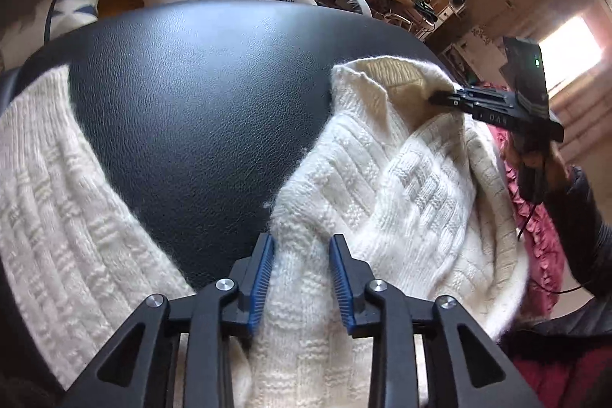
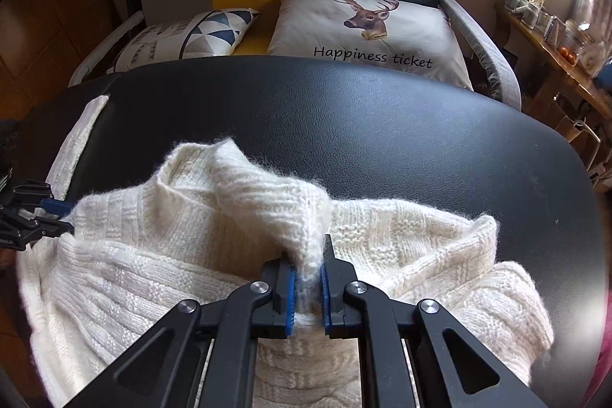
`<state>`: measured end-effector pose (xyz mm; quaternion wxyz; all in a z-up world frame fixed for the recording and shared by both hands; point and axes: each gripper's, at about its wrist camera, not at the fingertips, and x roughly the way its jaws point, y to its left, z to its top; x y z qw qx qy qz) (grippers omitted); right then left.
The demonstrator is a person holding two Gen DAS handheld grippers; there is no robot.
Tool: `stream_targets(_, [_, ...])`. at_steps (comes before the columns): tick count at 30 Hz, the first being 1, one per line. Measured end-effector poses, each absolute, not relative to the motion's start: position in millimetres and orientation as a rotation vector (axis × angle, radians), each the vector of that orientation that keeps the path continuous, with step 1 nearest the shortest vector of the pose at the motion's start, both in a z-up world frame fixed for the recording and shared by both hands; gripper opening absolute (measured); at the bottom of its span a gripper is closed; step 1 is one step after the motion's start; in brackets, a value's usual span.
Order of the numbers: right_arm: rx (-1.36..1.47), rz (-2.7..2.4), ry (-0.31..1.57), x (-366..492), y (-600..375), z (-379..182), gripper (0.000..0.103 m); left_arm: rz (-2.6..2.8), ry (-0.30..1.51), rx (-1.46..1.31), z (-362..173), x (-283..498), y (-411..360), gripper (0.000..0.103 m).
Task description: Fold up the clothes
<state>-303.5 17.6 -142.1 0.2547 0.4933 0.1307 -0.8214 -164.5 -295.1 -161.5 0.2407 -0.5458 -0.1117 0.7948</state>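
Left wrist view, far left: one part of the cream knit sweater [image 1: 401,186] lies flat along the left edge of the black leather table [image 1: 199,94], its end running out of frame. Centre bottom: the left gripper [image 1: 302,278] sits with its blue-padded fingers [image 1: 260,282] set apart on either side of a raised ridge of the knit; the fabric fills the gap, but whether the pads actually press it cannot be told. To the right, the body of the sweater is heaped on the table's right portion, ribbed collar standing up. At the collar, the right gripper [image 1: 436,98] enters from the right with its tips buried in the fabric; a hand [image 1: 535,159] in a dark sleeve holds its handle. A pink ruffled cloth [image 1: 535,217] lies beyond the sweater at the right edge. Right wrist view, left margin: the left gripper [image 2: 63,213] reaches the sweater [image 2: 153,255] at its left side, blue pad visible against the knit. Centre: the right gripper [image 2: 308,278] is clenched on a lifted fold of collar fabric, pads close together with wool pinched between them. Right: the remaining knit spreads over the table [image 2: 382,121] toward its rounded corner. Behind the table stand a deer-print cushion [image 2: 363,29] and a triangle-patterned cushion [image 2: 183,37] on a sofa.
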Motion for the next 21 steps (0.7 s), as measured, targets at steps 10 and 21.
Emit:
stream_targets(10, [1.325, -2.266, 0.301, -296.9, 28.2, -130.5, 0.010, 2.376, -0.153, -1.383, -135.2, -159.3, -292.8, 0.004])
stream_targets(21, [1.405, -2.322, 0.219, -340.3, -3.0, -143.4, 0.010, 2.642, -0.106, -1.426, -117.5, -215.8, -334.0, 0.006])
